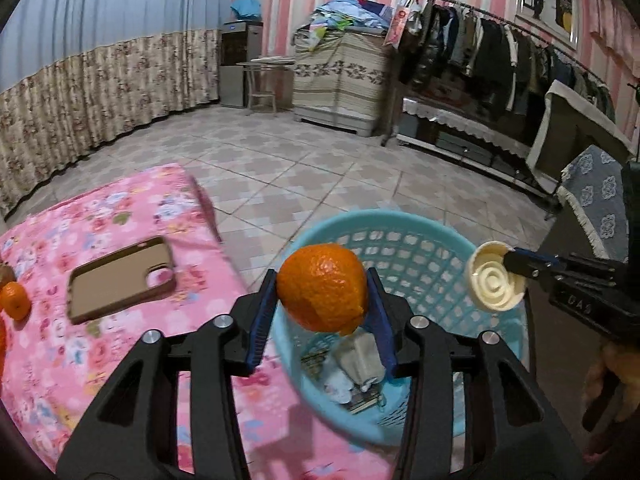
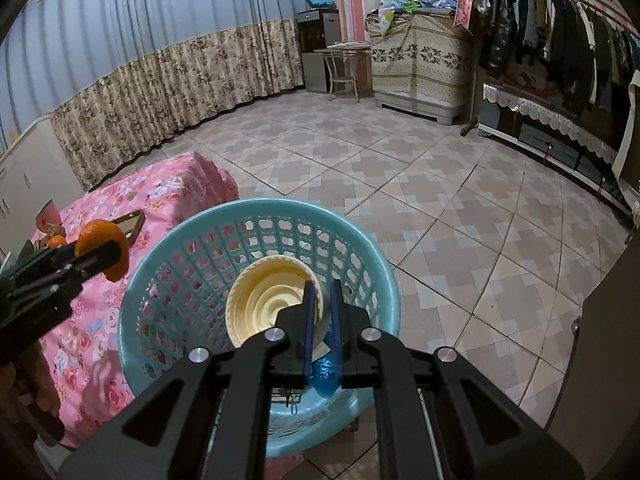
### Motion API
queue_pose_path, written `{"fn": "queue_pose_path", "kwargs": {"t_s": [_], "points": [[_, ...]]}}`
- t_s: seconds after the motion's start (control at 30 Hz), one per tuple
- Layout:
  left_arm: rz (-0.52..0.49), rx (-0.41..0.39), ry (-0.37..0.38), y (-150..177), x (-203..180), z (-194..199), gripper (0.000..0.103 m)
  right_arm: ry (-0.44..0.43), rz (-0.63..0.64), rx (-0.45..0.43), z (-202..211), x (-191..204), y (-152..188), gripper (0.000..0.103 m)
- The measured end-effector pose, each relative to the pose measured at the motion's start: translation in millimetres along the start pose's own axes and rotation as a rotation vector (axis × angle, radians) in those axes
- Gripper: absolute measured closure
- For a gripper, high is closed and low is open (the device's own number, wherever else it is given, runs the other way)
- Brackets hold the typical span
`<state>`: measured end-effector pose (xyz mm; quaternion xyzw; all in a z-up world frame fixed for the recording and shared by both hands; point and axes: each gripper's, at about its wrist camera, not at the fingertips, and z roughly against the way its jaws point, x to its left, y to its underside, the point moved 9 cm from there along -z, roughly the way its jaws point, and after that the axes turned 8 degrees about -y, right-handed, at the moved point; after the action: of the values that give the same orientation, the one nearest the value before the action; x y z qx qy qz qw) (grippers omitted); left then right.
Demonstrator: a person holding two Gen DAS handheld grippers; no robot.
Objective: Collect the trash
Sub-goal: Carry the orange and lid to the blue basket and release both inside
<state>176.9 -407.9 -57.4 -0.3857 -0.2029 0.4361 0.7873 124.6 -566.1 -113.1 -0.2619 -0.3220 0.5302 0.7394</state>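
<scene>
My left gripper (image 1: 322,280) is shut on a piece of orange peel (image 1: 320,288), held just over the near rim of a light-blue plastic basket (image 1: 420,224). In the right wrist view the left gripper (image 2: 114,250) and its peel (image 2: 100,232) hang at the basket's left rim (image 2: 256,204). My right gripper (image 2: 322,286) is shut on the rim of a cream ribbed plastic lid (image 2: 264,300), held over the basket's opening. From the left wrist view the right gripper (image 1: 508,260) comes in from the right with the lid (image 1: 492,284). Crumpled paper and wrappers (image 1: 356,356) lie in the basket's bottom, beside a blue plastic scrap (image 2: 324,376).
The basket stands beside a table with a pink floral cloth (image 1: 100,360). On the cloth lie a brown phone case (image 1: 120,276) and a whole tangerine (image 1: 14,300). Tiled floor (image 2: 440,200) stretches beyond, with a clothes rack (image 1: 500,48) and a covered cabinet (image 1: 340,76) at the far wall.
</scene>
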Motion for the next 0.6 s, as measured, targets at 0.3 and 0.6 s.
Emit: {"fn": "queue_pose_path", "kwargs": {"t_s": [0.3, 0.6], "points": [[0.021, -0.069, -0.09, -18, 24, 23, 0.014, -0.009, 0.015, 0.011, -8, 12, 0, 0.095], [0.069, -0.123, -0.257, -23, 107, 72, 0.006, -0.027, 0.025, 0.025, -28, 41, 3, 0.095]]}}
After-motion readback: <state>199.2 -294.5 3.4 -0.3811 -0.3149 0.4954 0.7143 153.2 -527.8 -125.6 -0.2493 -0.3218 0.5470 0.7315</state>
